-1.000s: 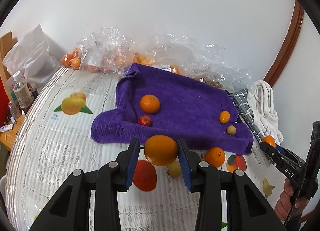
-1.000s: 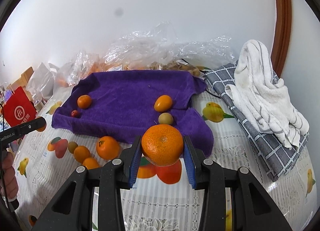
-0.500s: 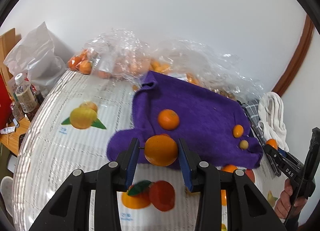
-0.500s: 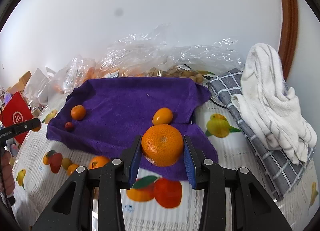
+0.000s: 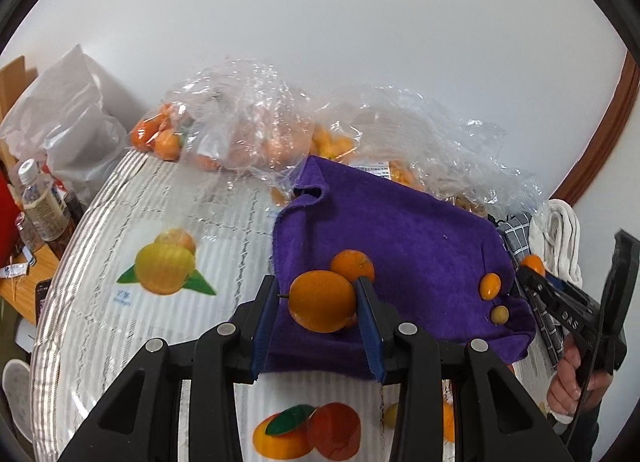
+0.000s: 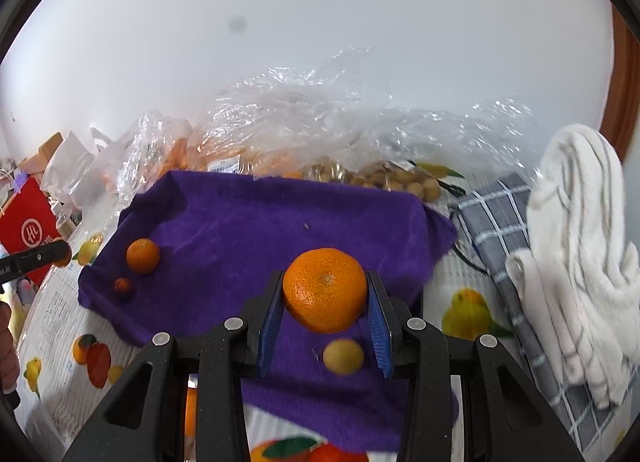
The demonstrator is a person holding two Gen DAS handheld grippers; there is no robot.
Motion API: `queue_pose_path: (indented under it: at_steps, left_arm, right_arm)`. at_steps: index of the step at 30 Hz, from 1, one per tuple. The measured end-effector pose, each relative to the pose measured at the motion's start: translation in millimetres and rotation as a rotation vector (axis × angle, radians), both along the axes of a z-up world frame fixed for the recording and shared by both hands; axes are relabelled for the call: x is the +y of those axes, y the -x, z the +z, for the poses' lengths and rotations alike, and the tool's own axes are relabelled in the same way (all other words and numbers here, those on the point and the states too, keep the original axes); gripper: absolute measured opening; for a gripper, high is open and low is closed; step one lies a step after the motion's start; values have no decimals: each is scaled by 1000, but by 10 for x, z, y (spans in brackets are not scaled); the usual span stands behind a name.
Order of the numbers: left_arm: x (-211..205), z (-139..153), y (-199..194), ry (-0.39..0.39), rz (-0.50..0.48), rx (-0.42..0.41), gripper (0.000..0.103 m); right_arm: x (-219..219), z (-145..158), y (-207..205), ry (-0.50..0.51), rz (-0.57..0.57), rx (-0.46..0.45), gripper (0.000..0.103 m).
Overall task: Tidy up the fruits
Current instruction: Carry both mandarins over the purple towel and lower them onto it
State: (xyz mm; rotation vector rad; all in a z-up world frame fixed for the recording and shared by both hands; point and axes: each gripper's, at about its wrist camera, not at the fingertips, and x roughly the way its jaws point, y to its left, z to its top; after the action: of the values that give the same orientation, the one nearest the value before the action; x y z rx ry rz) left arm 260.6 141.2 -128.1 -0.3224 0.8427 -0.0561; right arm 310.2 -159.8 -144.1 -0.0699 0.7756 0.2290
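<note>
A plain room with a white wall

We see a white wall (image 5: 320,42) far behind, brown wood trim (image 5: 600,134) at right, soft light.

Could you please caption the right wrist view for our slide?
Right gripper holds an orange above the purple towel.
</note>
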Motion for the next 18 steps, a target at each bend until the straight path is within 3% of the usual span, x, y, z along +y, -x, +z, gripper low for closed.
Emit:
queue_pose_path:
  at_steps: [6,18]
  left_arm:
    - [-262,-90,-229,8,-60,20,37]
    - [-757,-375,-469,-22,-189,100,37]
  right_arm:
    - [-52,-76,-347,19,-10,22,39]
    - [-144,-519,-905,-13,-25,193,39]
